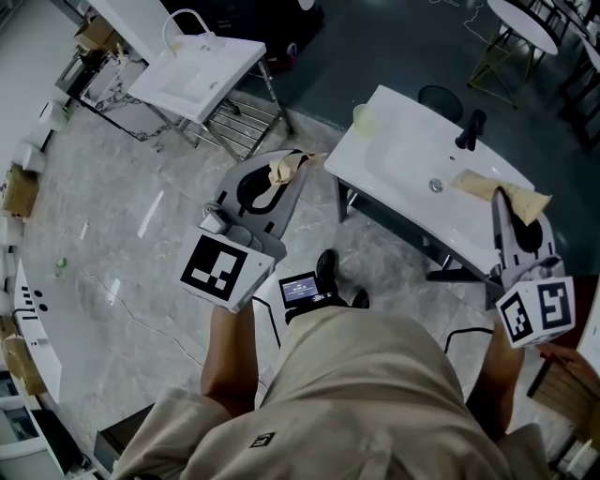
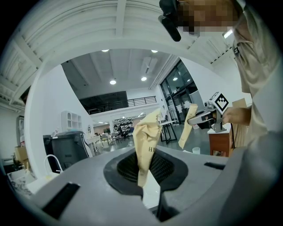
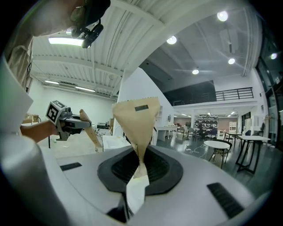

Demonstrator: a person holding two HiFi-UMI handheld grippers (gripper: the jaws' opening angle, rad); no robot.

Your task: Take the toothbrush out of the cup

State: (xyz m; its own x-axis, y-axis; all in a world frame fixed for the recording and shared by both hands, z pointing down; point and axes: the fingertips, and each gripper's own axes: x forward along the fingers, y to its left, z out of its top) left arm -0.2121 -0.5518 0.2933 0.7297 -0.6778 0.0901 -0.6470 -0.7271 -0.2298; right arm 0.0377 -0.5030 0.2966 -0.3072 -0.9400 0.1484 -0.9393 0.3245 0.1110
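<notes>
No toothbrush shows in any view. A pale cup (image 1: 362, 115) stands on the near corner of the white sink basin (image 1: 398, 169). My left gripper (image 1: 298, 165) is held over the floor left of the basin, shut on a crumpled tan paper wrapper (image 2: 148, 141). My right gripper (image 1: 500, 197) hovers over the basin's right end, shut on a flatter tan paper wrapper (image 3: 137, 128). Each gripper view shows the other gripper with its paper: the right gripper (image 2: 204, 117) and the left gripper (image 3: 66, 121). In both views the paper is pinched between the jaws, left gripper (image 2: 148, 194), right gripper (image 3: 135, 194).
A black faucet (image 1: 472, 128) rises at the basin's back. A second white sink on a metal stand (image 1: 202, 70) is at the upper left. A round table (image 1: 525, 23) stands top right and a wooden cabinet (image 1: 567, 384) at my right side.
</notes>
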